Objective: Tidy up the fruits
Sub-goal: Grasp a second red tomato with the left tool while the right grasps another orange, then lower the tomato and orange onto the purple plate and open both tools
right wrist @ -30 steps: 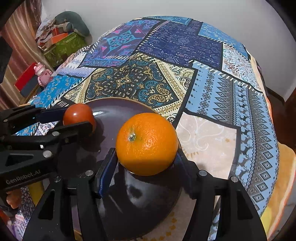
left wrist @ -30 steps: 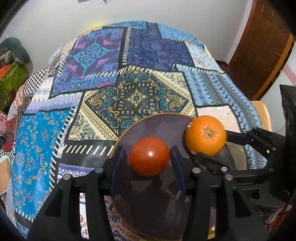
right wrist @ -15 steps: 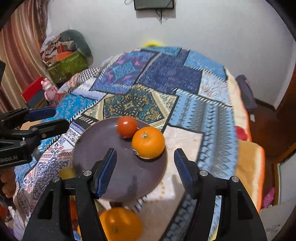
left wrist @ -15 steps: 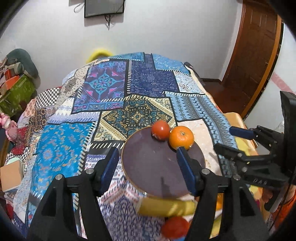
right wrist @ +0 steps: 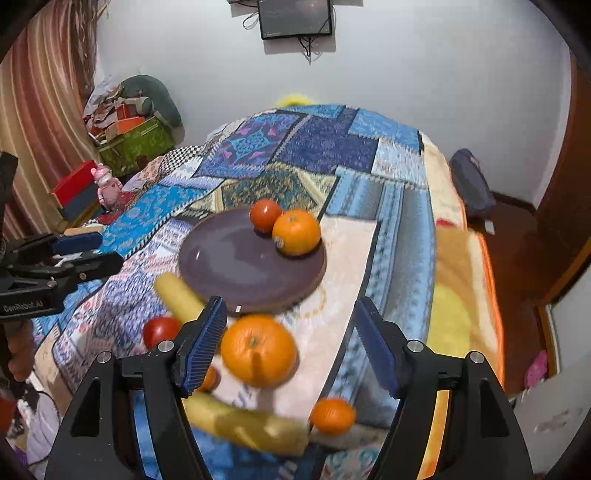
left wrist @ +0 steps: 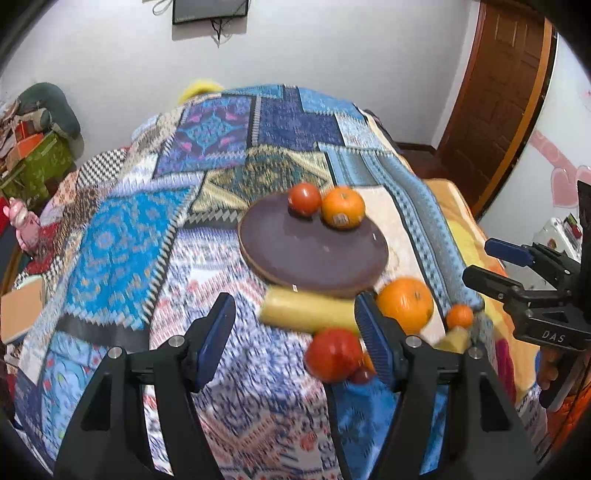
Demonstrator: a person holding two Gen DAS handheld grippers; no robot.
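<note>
Left wrist view: left gripper (left wrist: 295, 336) has jaws spread wide, nothing btwn them. It hangs above the patchwork bedspread (left wrist: 122, 236). Dark round plate (left wrist: 303, 254) sits ahead w/ a tomato (left wrist: 304, 198) and an orange (left wrist: 342, 208) touching each other at its far edge. Just beside the plate's near rim lies a banana (left wrist: 306, 314). Near it a 2nd tomato (left wrist: 334, 354), partly behind the right finger, and a big orange (left wrist: 405, 304) right of that finger. A small orange (left wrist: 459, 316) sits further right. Fruit down here is blurred. Right gripper's side shows at the right edge, fingers apart.

Right wrist view: right gripper (right wrist: 291, 350) also wide open, gripping nothing. Same plate (right wrist: 236, 266) ahead, tomato (right wrist: 265, 215) and orange (right wrist: 296, 232) on its far side, touching. Off the plate, near rim: banana (right wrist: 177, 297), tomato (right wrist: 159, 331), big orange (right wrist: 258, 355) btwn the fingers but not touched. Lower down, a 2nd banana (right wrist: 247, 424) and small orange (right wrist: 332, 414). Left gripper's side shows at the left edge. TV (right wrist: 294, 17) on the wall.
</note>
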